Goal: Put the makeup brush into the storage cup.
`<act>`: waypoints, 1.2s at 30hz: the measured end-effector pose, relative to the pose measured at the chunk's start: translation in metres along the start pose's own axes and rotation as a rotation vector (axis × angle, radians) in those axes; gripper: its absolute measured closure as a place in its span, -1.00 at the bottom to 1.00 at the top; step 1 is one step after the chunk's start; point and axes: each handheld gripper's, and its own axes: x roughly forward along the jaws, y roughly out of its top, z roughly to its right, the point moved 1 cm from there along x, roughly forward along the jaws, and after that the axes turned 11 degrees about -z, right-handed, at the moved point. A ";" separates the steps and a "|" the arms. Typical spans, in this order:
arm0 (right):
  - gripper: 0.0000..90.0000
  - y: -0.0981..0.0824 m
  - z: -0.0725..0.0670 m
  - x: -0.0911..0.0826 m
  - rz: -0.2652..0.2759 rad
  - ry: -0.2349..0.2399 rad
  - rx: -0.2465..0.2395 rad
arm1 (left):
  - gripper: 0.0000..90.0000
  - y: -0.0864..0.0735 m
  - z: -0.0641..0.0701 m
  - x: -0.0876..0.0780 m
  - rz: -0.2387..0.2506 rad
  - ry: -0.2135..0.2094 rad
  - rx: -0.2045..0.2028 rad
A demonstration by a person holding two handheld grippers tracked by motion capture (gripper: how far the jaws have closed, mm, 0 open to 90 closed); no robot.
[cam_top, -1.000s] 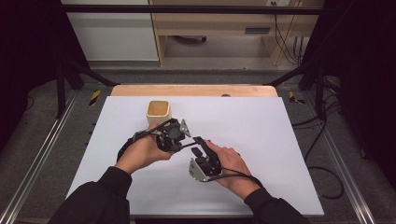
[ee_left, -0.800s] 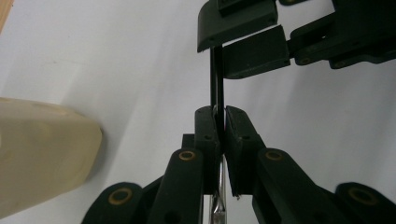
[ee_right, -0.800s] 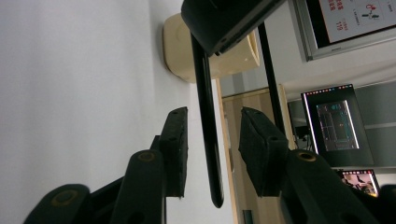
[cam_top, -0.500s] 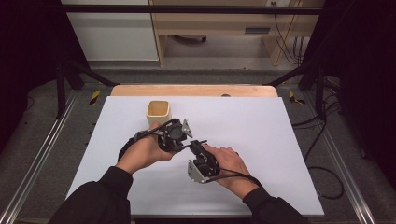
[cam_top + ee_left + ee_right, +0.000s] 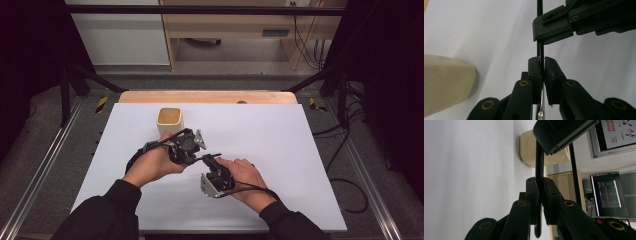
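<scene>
Two grips on one thin thing is where this gets delicate. My left gripper is clenched on a slim black stick, and my right gripper has just been closing and now pinches the same stick a little further along, so it is clamped between both pairs of pads. It hangs above the white table, near the middle, just in front of the cream cup.

If my hands pull or turn out of line with each other, the stick could bend, or slide through one pair of pads. It is narrow and looks smooth, so it gives the pads little to bite on. Letting go with one hand too early would leave it hanging from one pinch, free to swing. The cup is close enough that a careless sweep of my left hand could tip it.

The stick is straight, dark and round. In the left gripper view something silvery glints below my pads. It may be a pen, though I cannot be sure.
</scene>
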 end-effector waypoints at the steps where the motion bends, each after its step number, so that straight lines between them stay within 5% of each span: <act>1: 0.87 0.000 0.000 0.000 0.003 0.001 0.004 | 0.80 -0.002 0.000 -0.001 0.029 -0.004 -0.018; 7: 0.86 -0.009 -0.003 0.000 -0.020 0.011 0.015 | 0.40 -0.011 -0.007 -0.012 0.105 0.041 -0.066; 15: 0.87 -0.025 -0.002 0.002 -0.037 0.014 0.054 | 0.00 -0.038 -0.022 -0.019 0.262 0.100 -0.185; 21: 0.86 -0.038 -0.001 0.001 -0.062 0.009 0.144 | -0.16 -0.058 -0.030 -0.017 0.266 0.131 -0.244; 25: 0.86 -0.049 0.002 0.000 -0.068 0.003 0.182 | -0.30 -0.067 -0.032 -0.019 0.273 0.236 -0.286; 30: 0.86 -0.055 0.003 0.001 -0.064 0.018 0.253 | -0.50 -0.076 -0.029 -0.022 0.339 0.277 -0.323; 36: 0.86 -0.059 0.011 0.002 -0.019 0.044 0.400 | -0.77 -0.085 -0.024 -0.024 0.501 0.296 -0.373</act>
